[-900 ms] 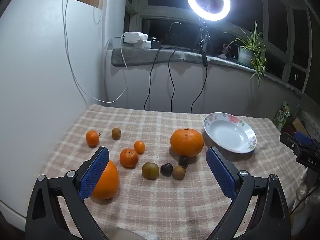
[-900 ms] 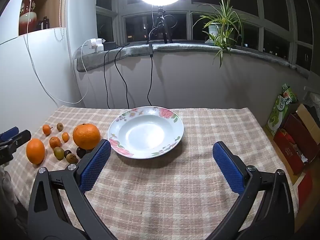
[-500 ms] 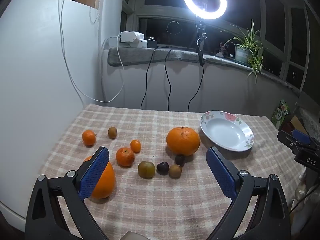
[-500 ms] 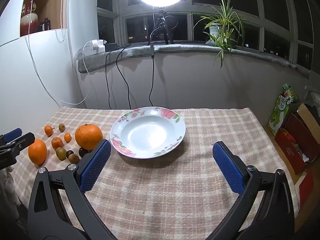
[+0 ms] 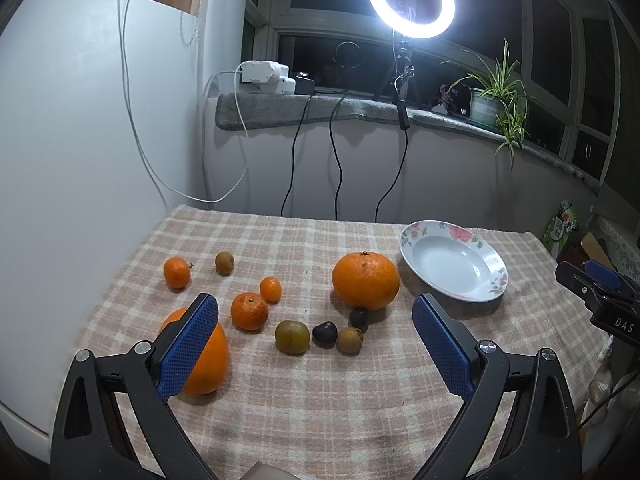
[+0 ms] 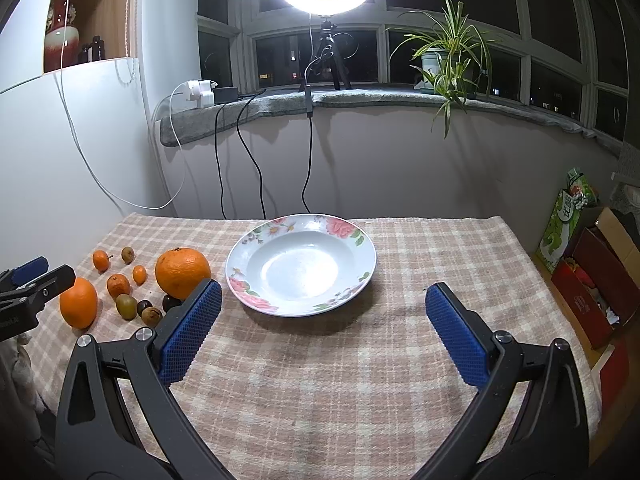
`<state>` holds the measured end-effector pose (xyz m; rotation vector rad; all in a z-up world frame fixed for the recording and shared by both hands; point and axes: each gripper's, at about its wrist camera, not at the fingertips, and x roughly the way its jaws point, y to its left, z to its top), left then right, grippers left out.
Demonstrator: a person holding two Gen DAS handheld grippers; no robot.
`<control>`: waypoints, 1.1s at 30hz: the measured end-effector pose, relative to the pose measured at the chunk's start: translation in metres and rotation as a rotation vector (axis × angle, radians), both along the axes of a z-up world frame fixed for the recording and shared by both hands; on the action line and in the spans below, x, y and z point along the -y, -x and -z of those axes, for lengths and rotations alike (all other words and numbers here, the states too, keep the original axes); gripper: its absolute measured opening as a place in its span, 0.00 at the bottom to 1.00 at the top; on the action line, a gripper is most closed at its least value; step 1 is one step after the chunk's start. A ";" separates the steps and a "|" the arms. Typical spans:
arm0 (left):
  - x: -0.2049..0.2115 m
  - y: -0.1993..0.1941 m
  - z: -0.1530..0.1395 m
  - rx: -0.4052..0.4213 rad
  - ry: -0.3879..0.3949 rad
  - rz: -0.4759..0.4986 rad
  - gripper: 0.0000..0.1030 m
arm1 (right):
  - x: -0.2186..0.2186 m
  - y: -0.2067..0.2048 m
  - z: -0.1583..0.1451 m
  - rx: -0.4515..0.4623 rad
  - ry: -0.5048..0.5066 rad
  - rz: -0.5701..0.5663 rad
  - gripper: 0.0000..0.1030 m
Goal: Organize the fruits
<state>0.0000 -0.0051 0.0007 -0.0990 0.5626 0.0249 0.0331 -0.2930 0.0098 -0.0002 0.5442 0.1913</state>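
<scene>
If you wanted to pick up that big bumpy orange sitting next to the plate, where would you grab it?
Probably across the widest middle of the big orange, coming down from above and in front with the open left gripper. It sits stem up; the plate crowds one side and a small dark fruit its front, so keep the pads clear.

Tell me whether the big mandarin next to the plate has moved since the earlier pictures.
No. The big mandarin sits just left of the floral plate, with the dark fruit tucked at its near side, as before; only the camera view drifted.
</scene>
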 end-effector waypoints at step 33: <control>0.004 -0.001 0.003 -0.003 0.002 0.002 0.95 | -0.004 0.000 0.003 -0.003 -0.004 -0.006 1.00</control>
